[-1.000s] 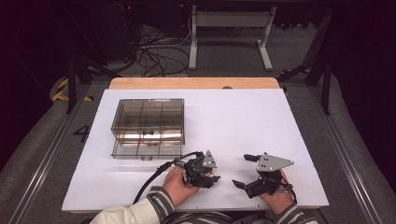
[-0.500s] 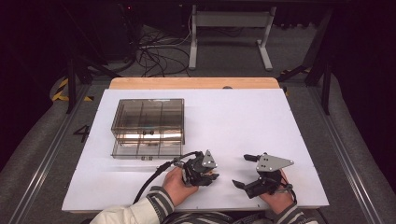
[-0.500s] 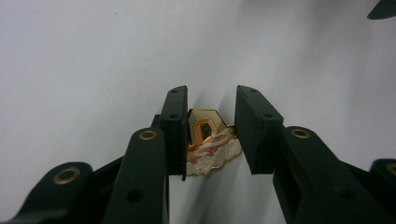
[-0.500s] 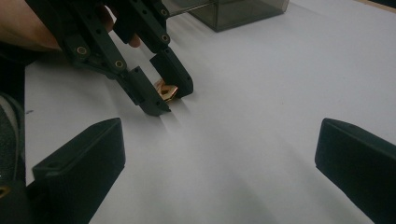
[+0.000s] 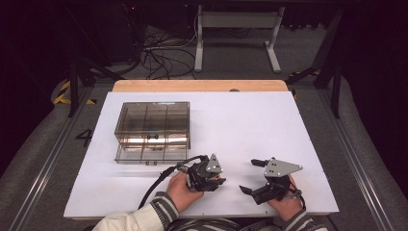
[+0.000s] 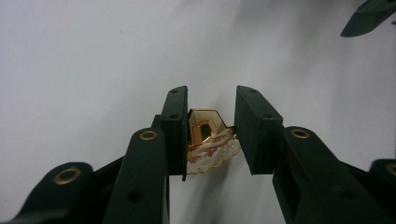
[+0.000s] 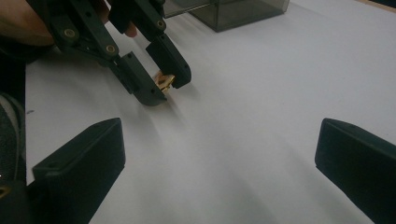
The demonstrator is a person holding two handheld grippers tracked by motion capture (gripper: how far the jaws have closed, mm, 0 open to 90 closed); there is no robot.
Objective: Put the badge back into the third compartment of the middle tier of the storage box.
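Jaws of the left gripper [image 6: 210,135] have just been closing around a small gold-coloured piece [image 6: 205,128]; both hands sit where they did a second ago. Left pad touches the piece; contact at the right pad looks made, so it reads as clamped, resting on the white table [image 5: 250,125]. Right gripper [image 7: 219,158], just beside it, stands wide apart, empty. Beyond the left gripper sits a smoky clear compartment box [image 5: 153,131], contents indistinct. Nothing lies between box and grippers.
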